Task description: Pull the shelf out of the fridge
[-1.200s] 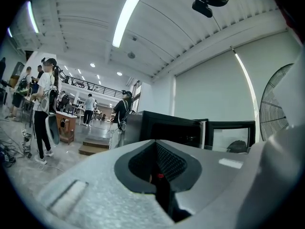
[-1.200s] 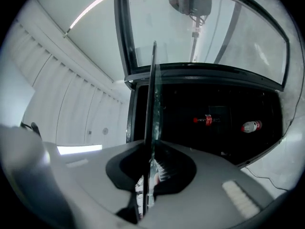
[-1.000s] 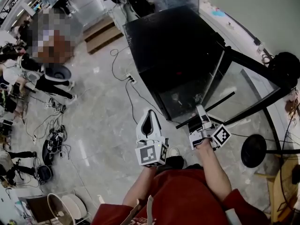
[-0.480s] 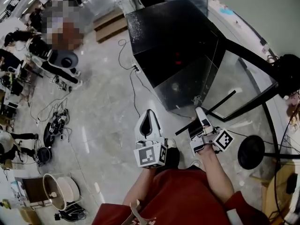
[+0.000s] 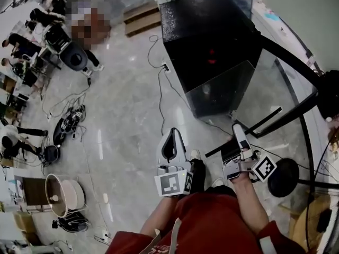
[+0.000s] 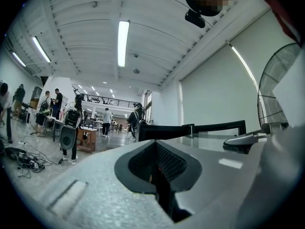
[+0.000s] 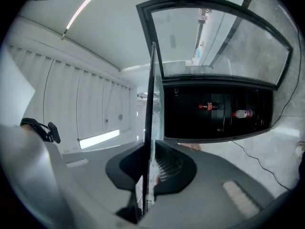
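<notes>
Item: glass shelf [image 5: 280, 97], outside the fridge [image 5: 212, 52], just beside it. Right tongs [image 5: 239, 134] clamped on one edge; left tongs [image 5: 170, 142] together, empty. Risk: the one-edge hold lets the pane swing, slip, or strike the fridge or floor.

Fridge [image 5: 212, 41] sits further off now: left hand-held gripper [image 5: 170, 135] and right hand-held gripper [image 5: 239, 131] are both backing away, the right one dragging the glass shelf [image 5: 286, 83] along with it.

Black fridge [image 5: 212, 46], black-framed clear shelf [image 5: 275, 89]
</notes>
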Demonstrator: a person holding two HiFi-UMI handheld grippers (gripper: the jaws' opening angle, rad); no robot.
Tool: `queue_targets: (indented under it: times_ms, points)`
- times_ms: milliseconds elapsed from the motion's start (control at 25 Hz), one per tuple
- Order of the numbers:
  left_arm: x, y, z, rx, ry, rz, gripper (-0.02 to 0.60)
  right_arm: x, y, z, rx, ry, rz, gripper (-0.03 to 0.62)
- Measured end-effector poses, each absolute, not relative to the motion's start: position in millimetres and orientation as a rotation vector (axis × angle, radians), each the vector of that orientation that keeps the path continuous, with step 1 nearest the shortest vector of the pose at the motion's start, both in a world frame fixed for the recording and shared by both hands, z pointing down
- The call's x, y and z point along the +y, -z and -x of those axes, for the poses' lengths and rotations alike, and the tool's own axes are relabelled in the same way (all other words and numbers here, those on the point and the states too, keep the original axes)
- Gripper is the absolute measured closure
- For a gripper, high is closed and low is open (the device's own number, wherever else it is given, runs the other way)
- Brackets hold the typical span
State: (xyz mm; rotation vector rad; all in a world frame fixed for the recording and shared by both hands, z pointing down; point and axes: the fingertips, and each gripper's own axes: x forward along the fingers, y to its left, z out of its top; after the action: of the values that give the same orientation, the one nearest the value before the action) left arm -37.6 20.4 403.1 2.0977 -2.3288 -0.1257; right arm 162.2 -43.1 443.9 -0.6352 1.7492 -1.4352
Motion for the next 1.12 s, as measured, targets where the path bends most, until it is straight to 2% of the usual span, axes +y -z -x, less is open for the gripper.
queue_targets:
  times_ms: [480,1120]
  points:
    - [60,-382,36,-2.379,0.115,-2.142,0.575,-10,-405,-184,1.792,1.389,0.623,0.566]
    - [65,-374,43,-2.401,0.17,-2.133,0.575,-9,-399,-182,1.765,1.384,0.59,0.568]
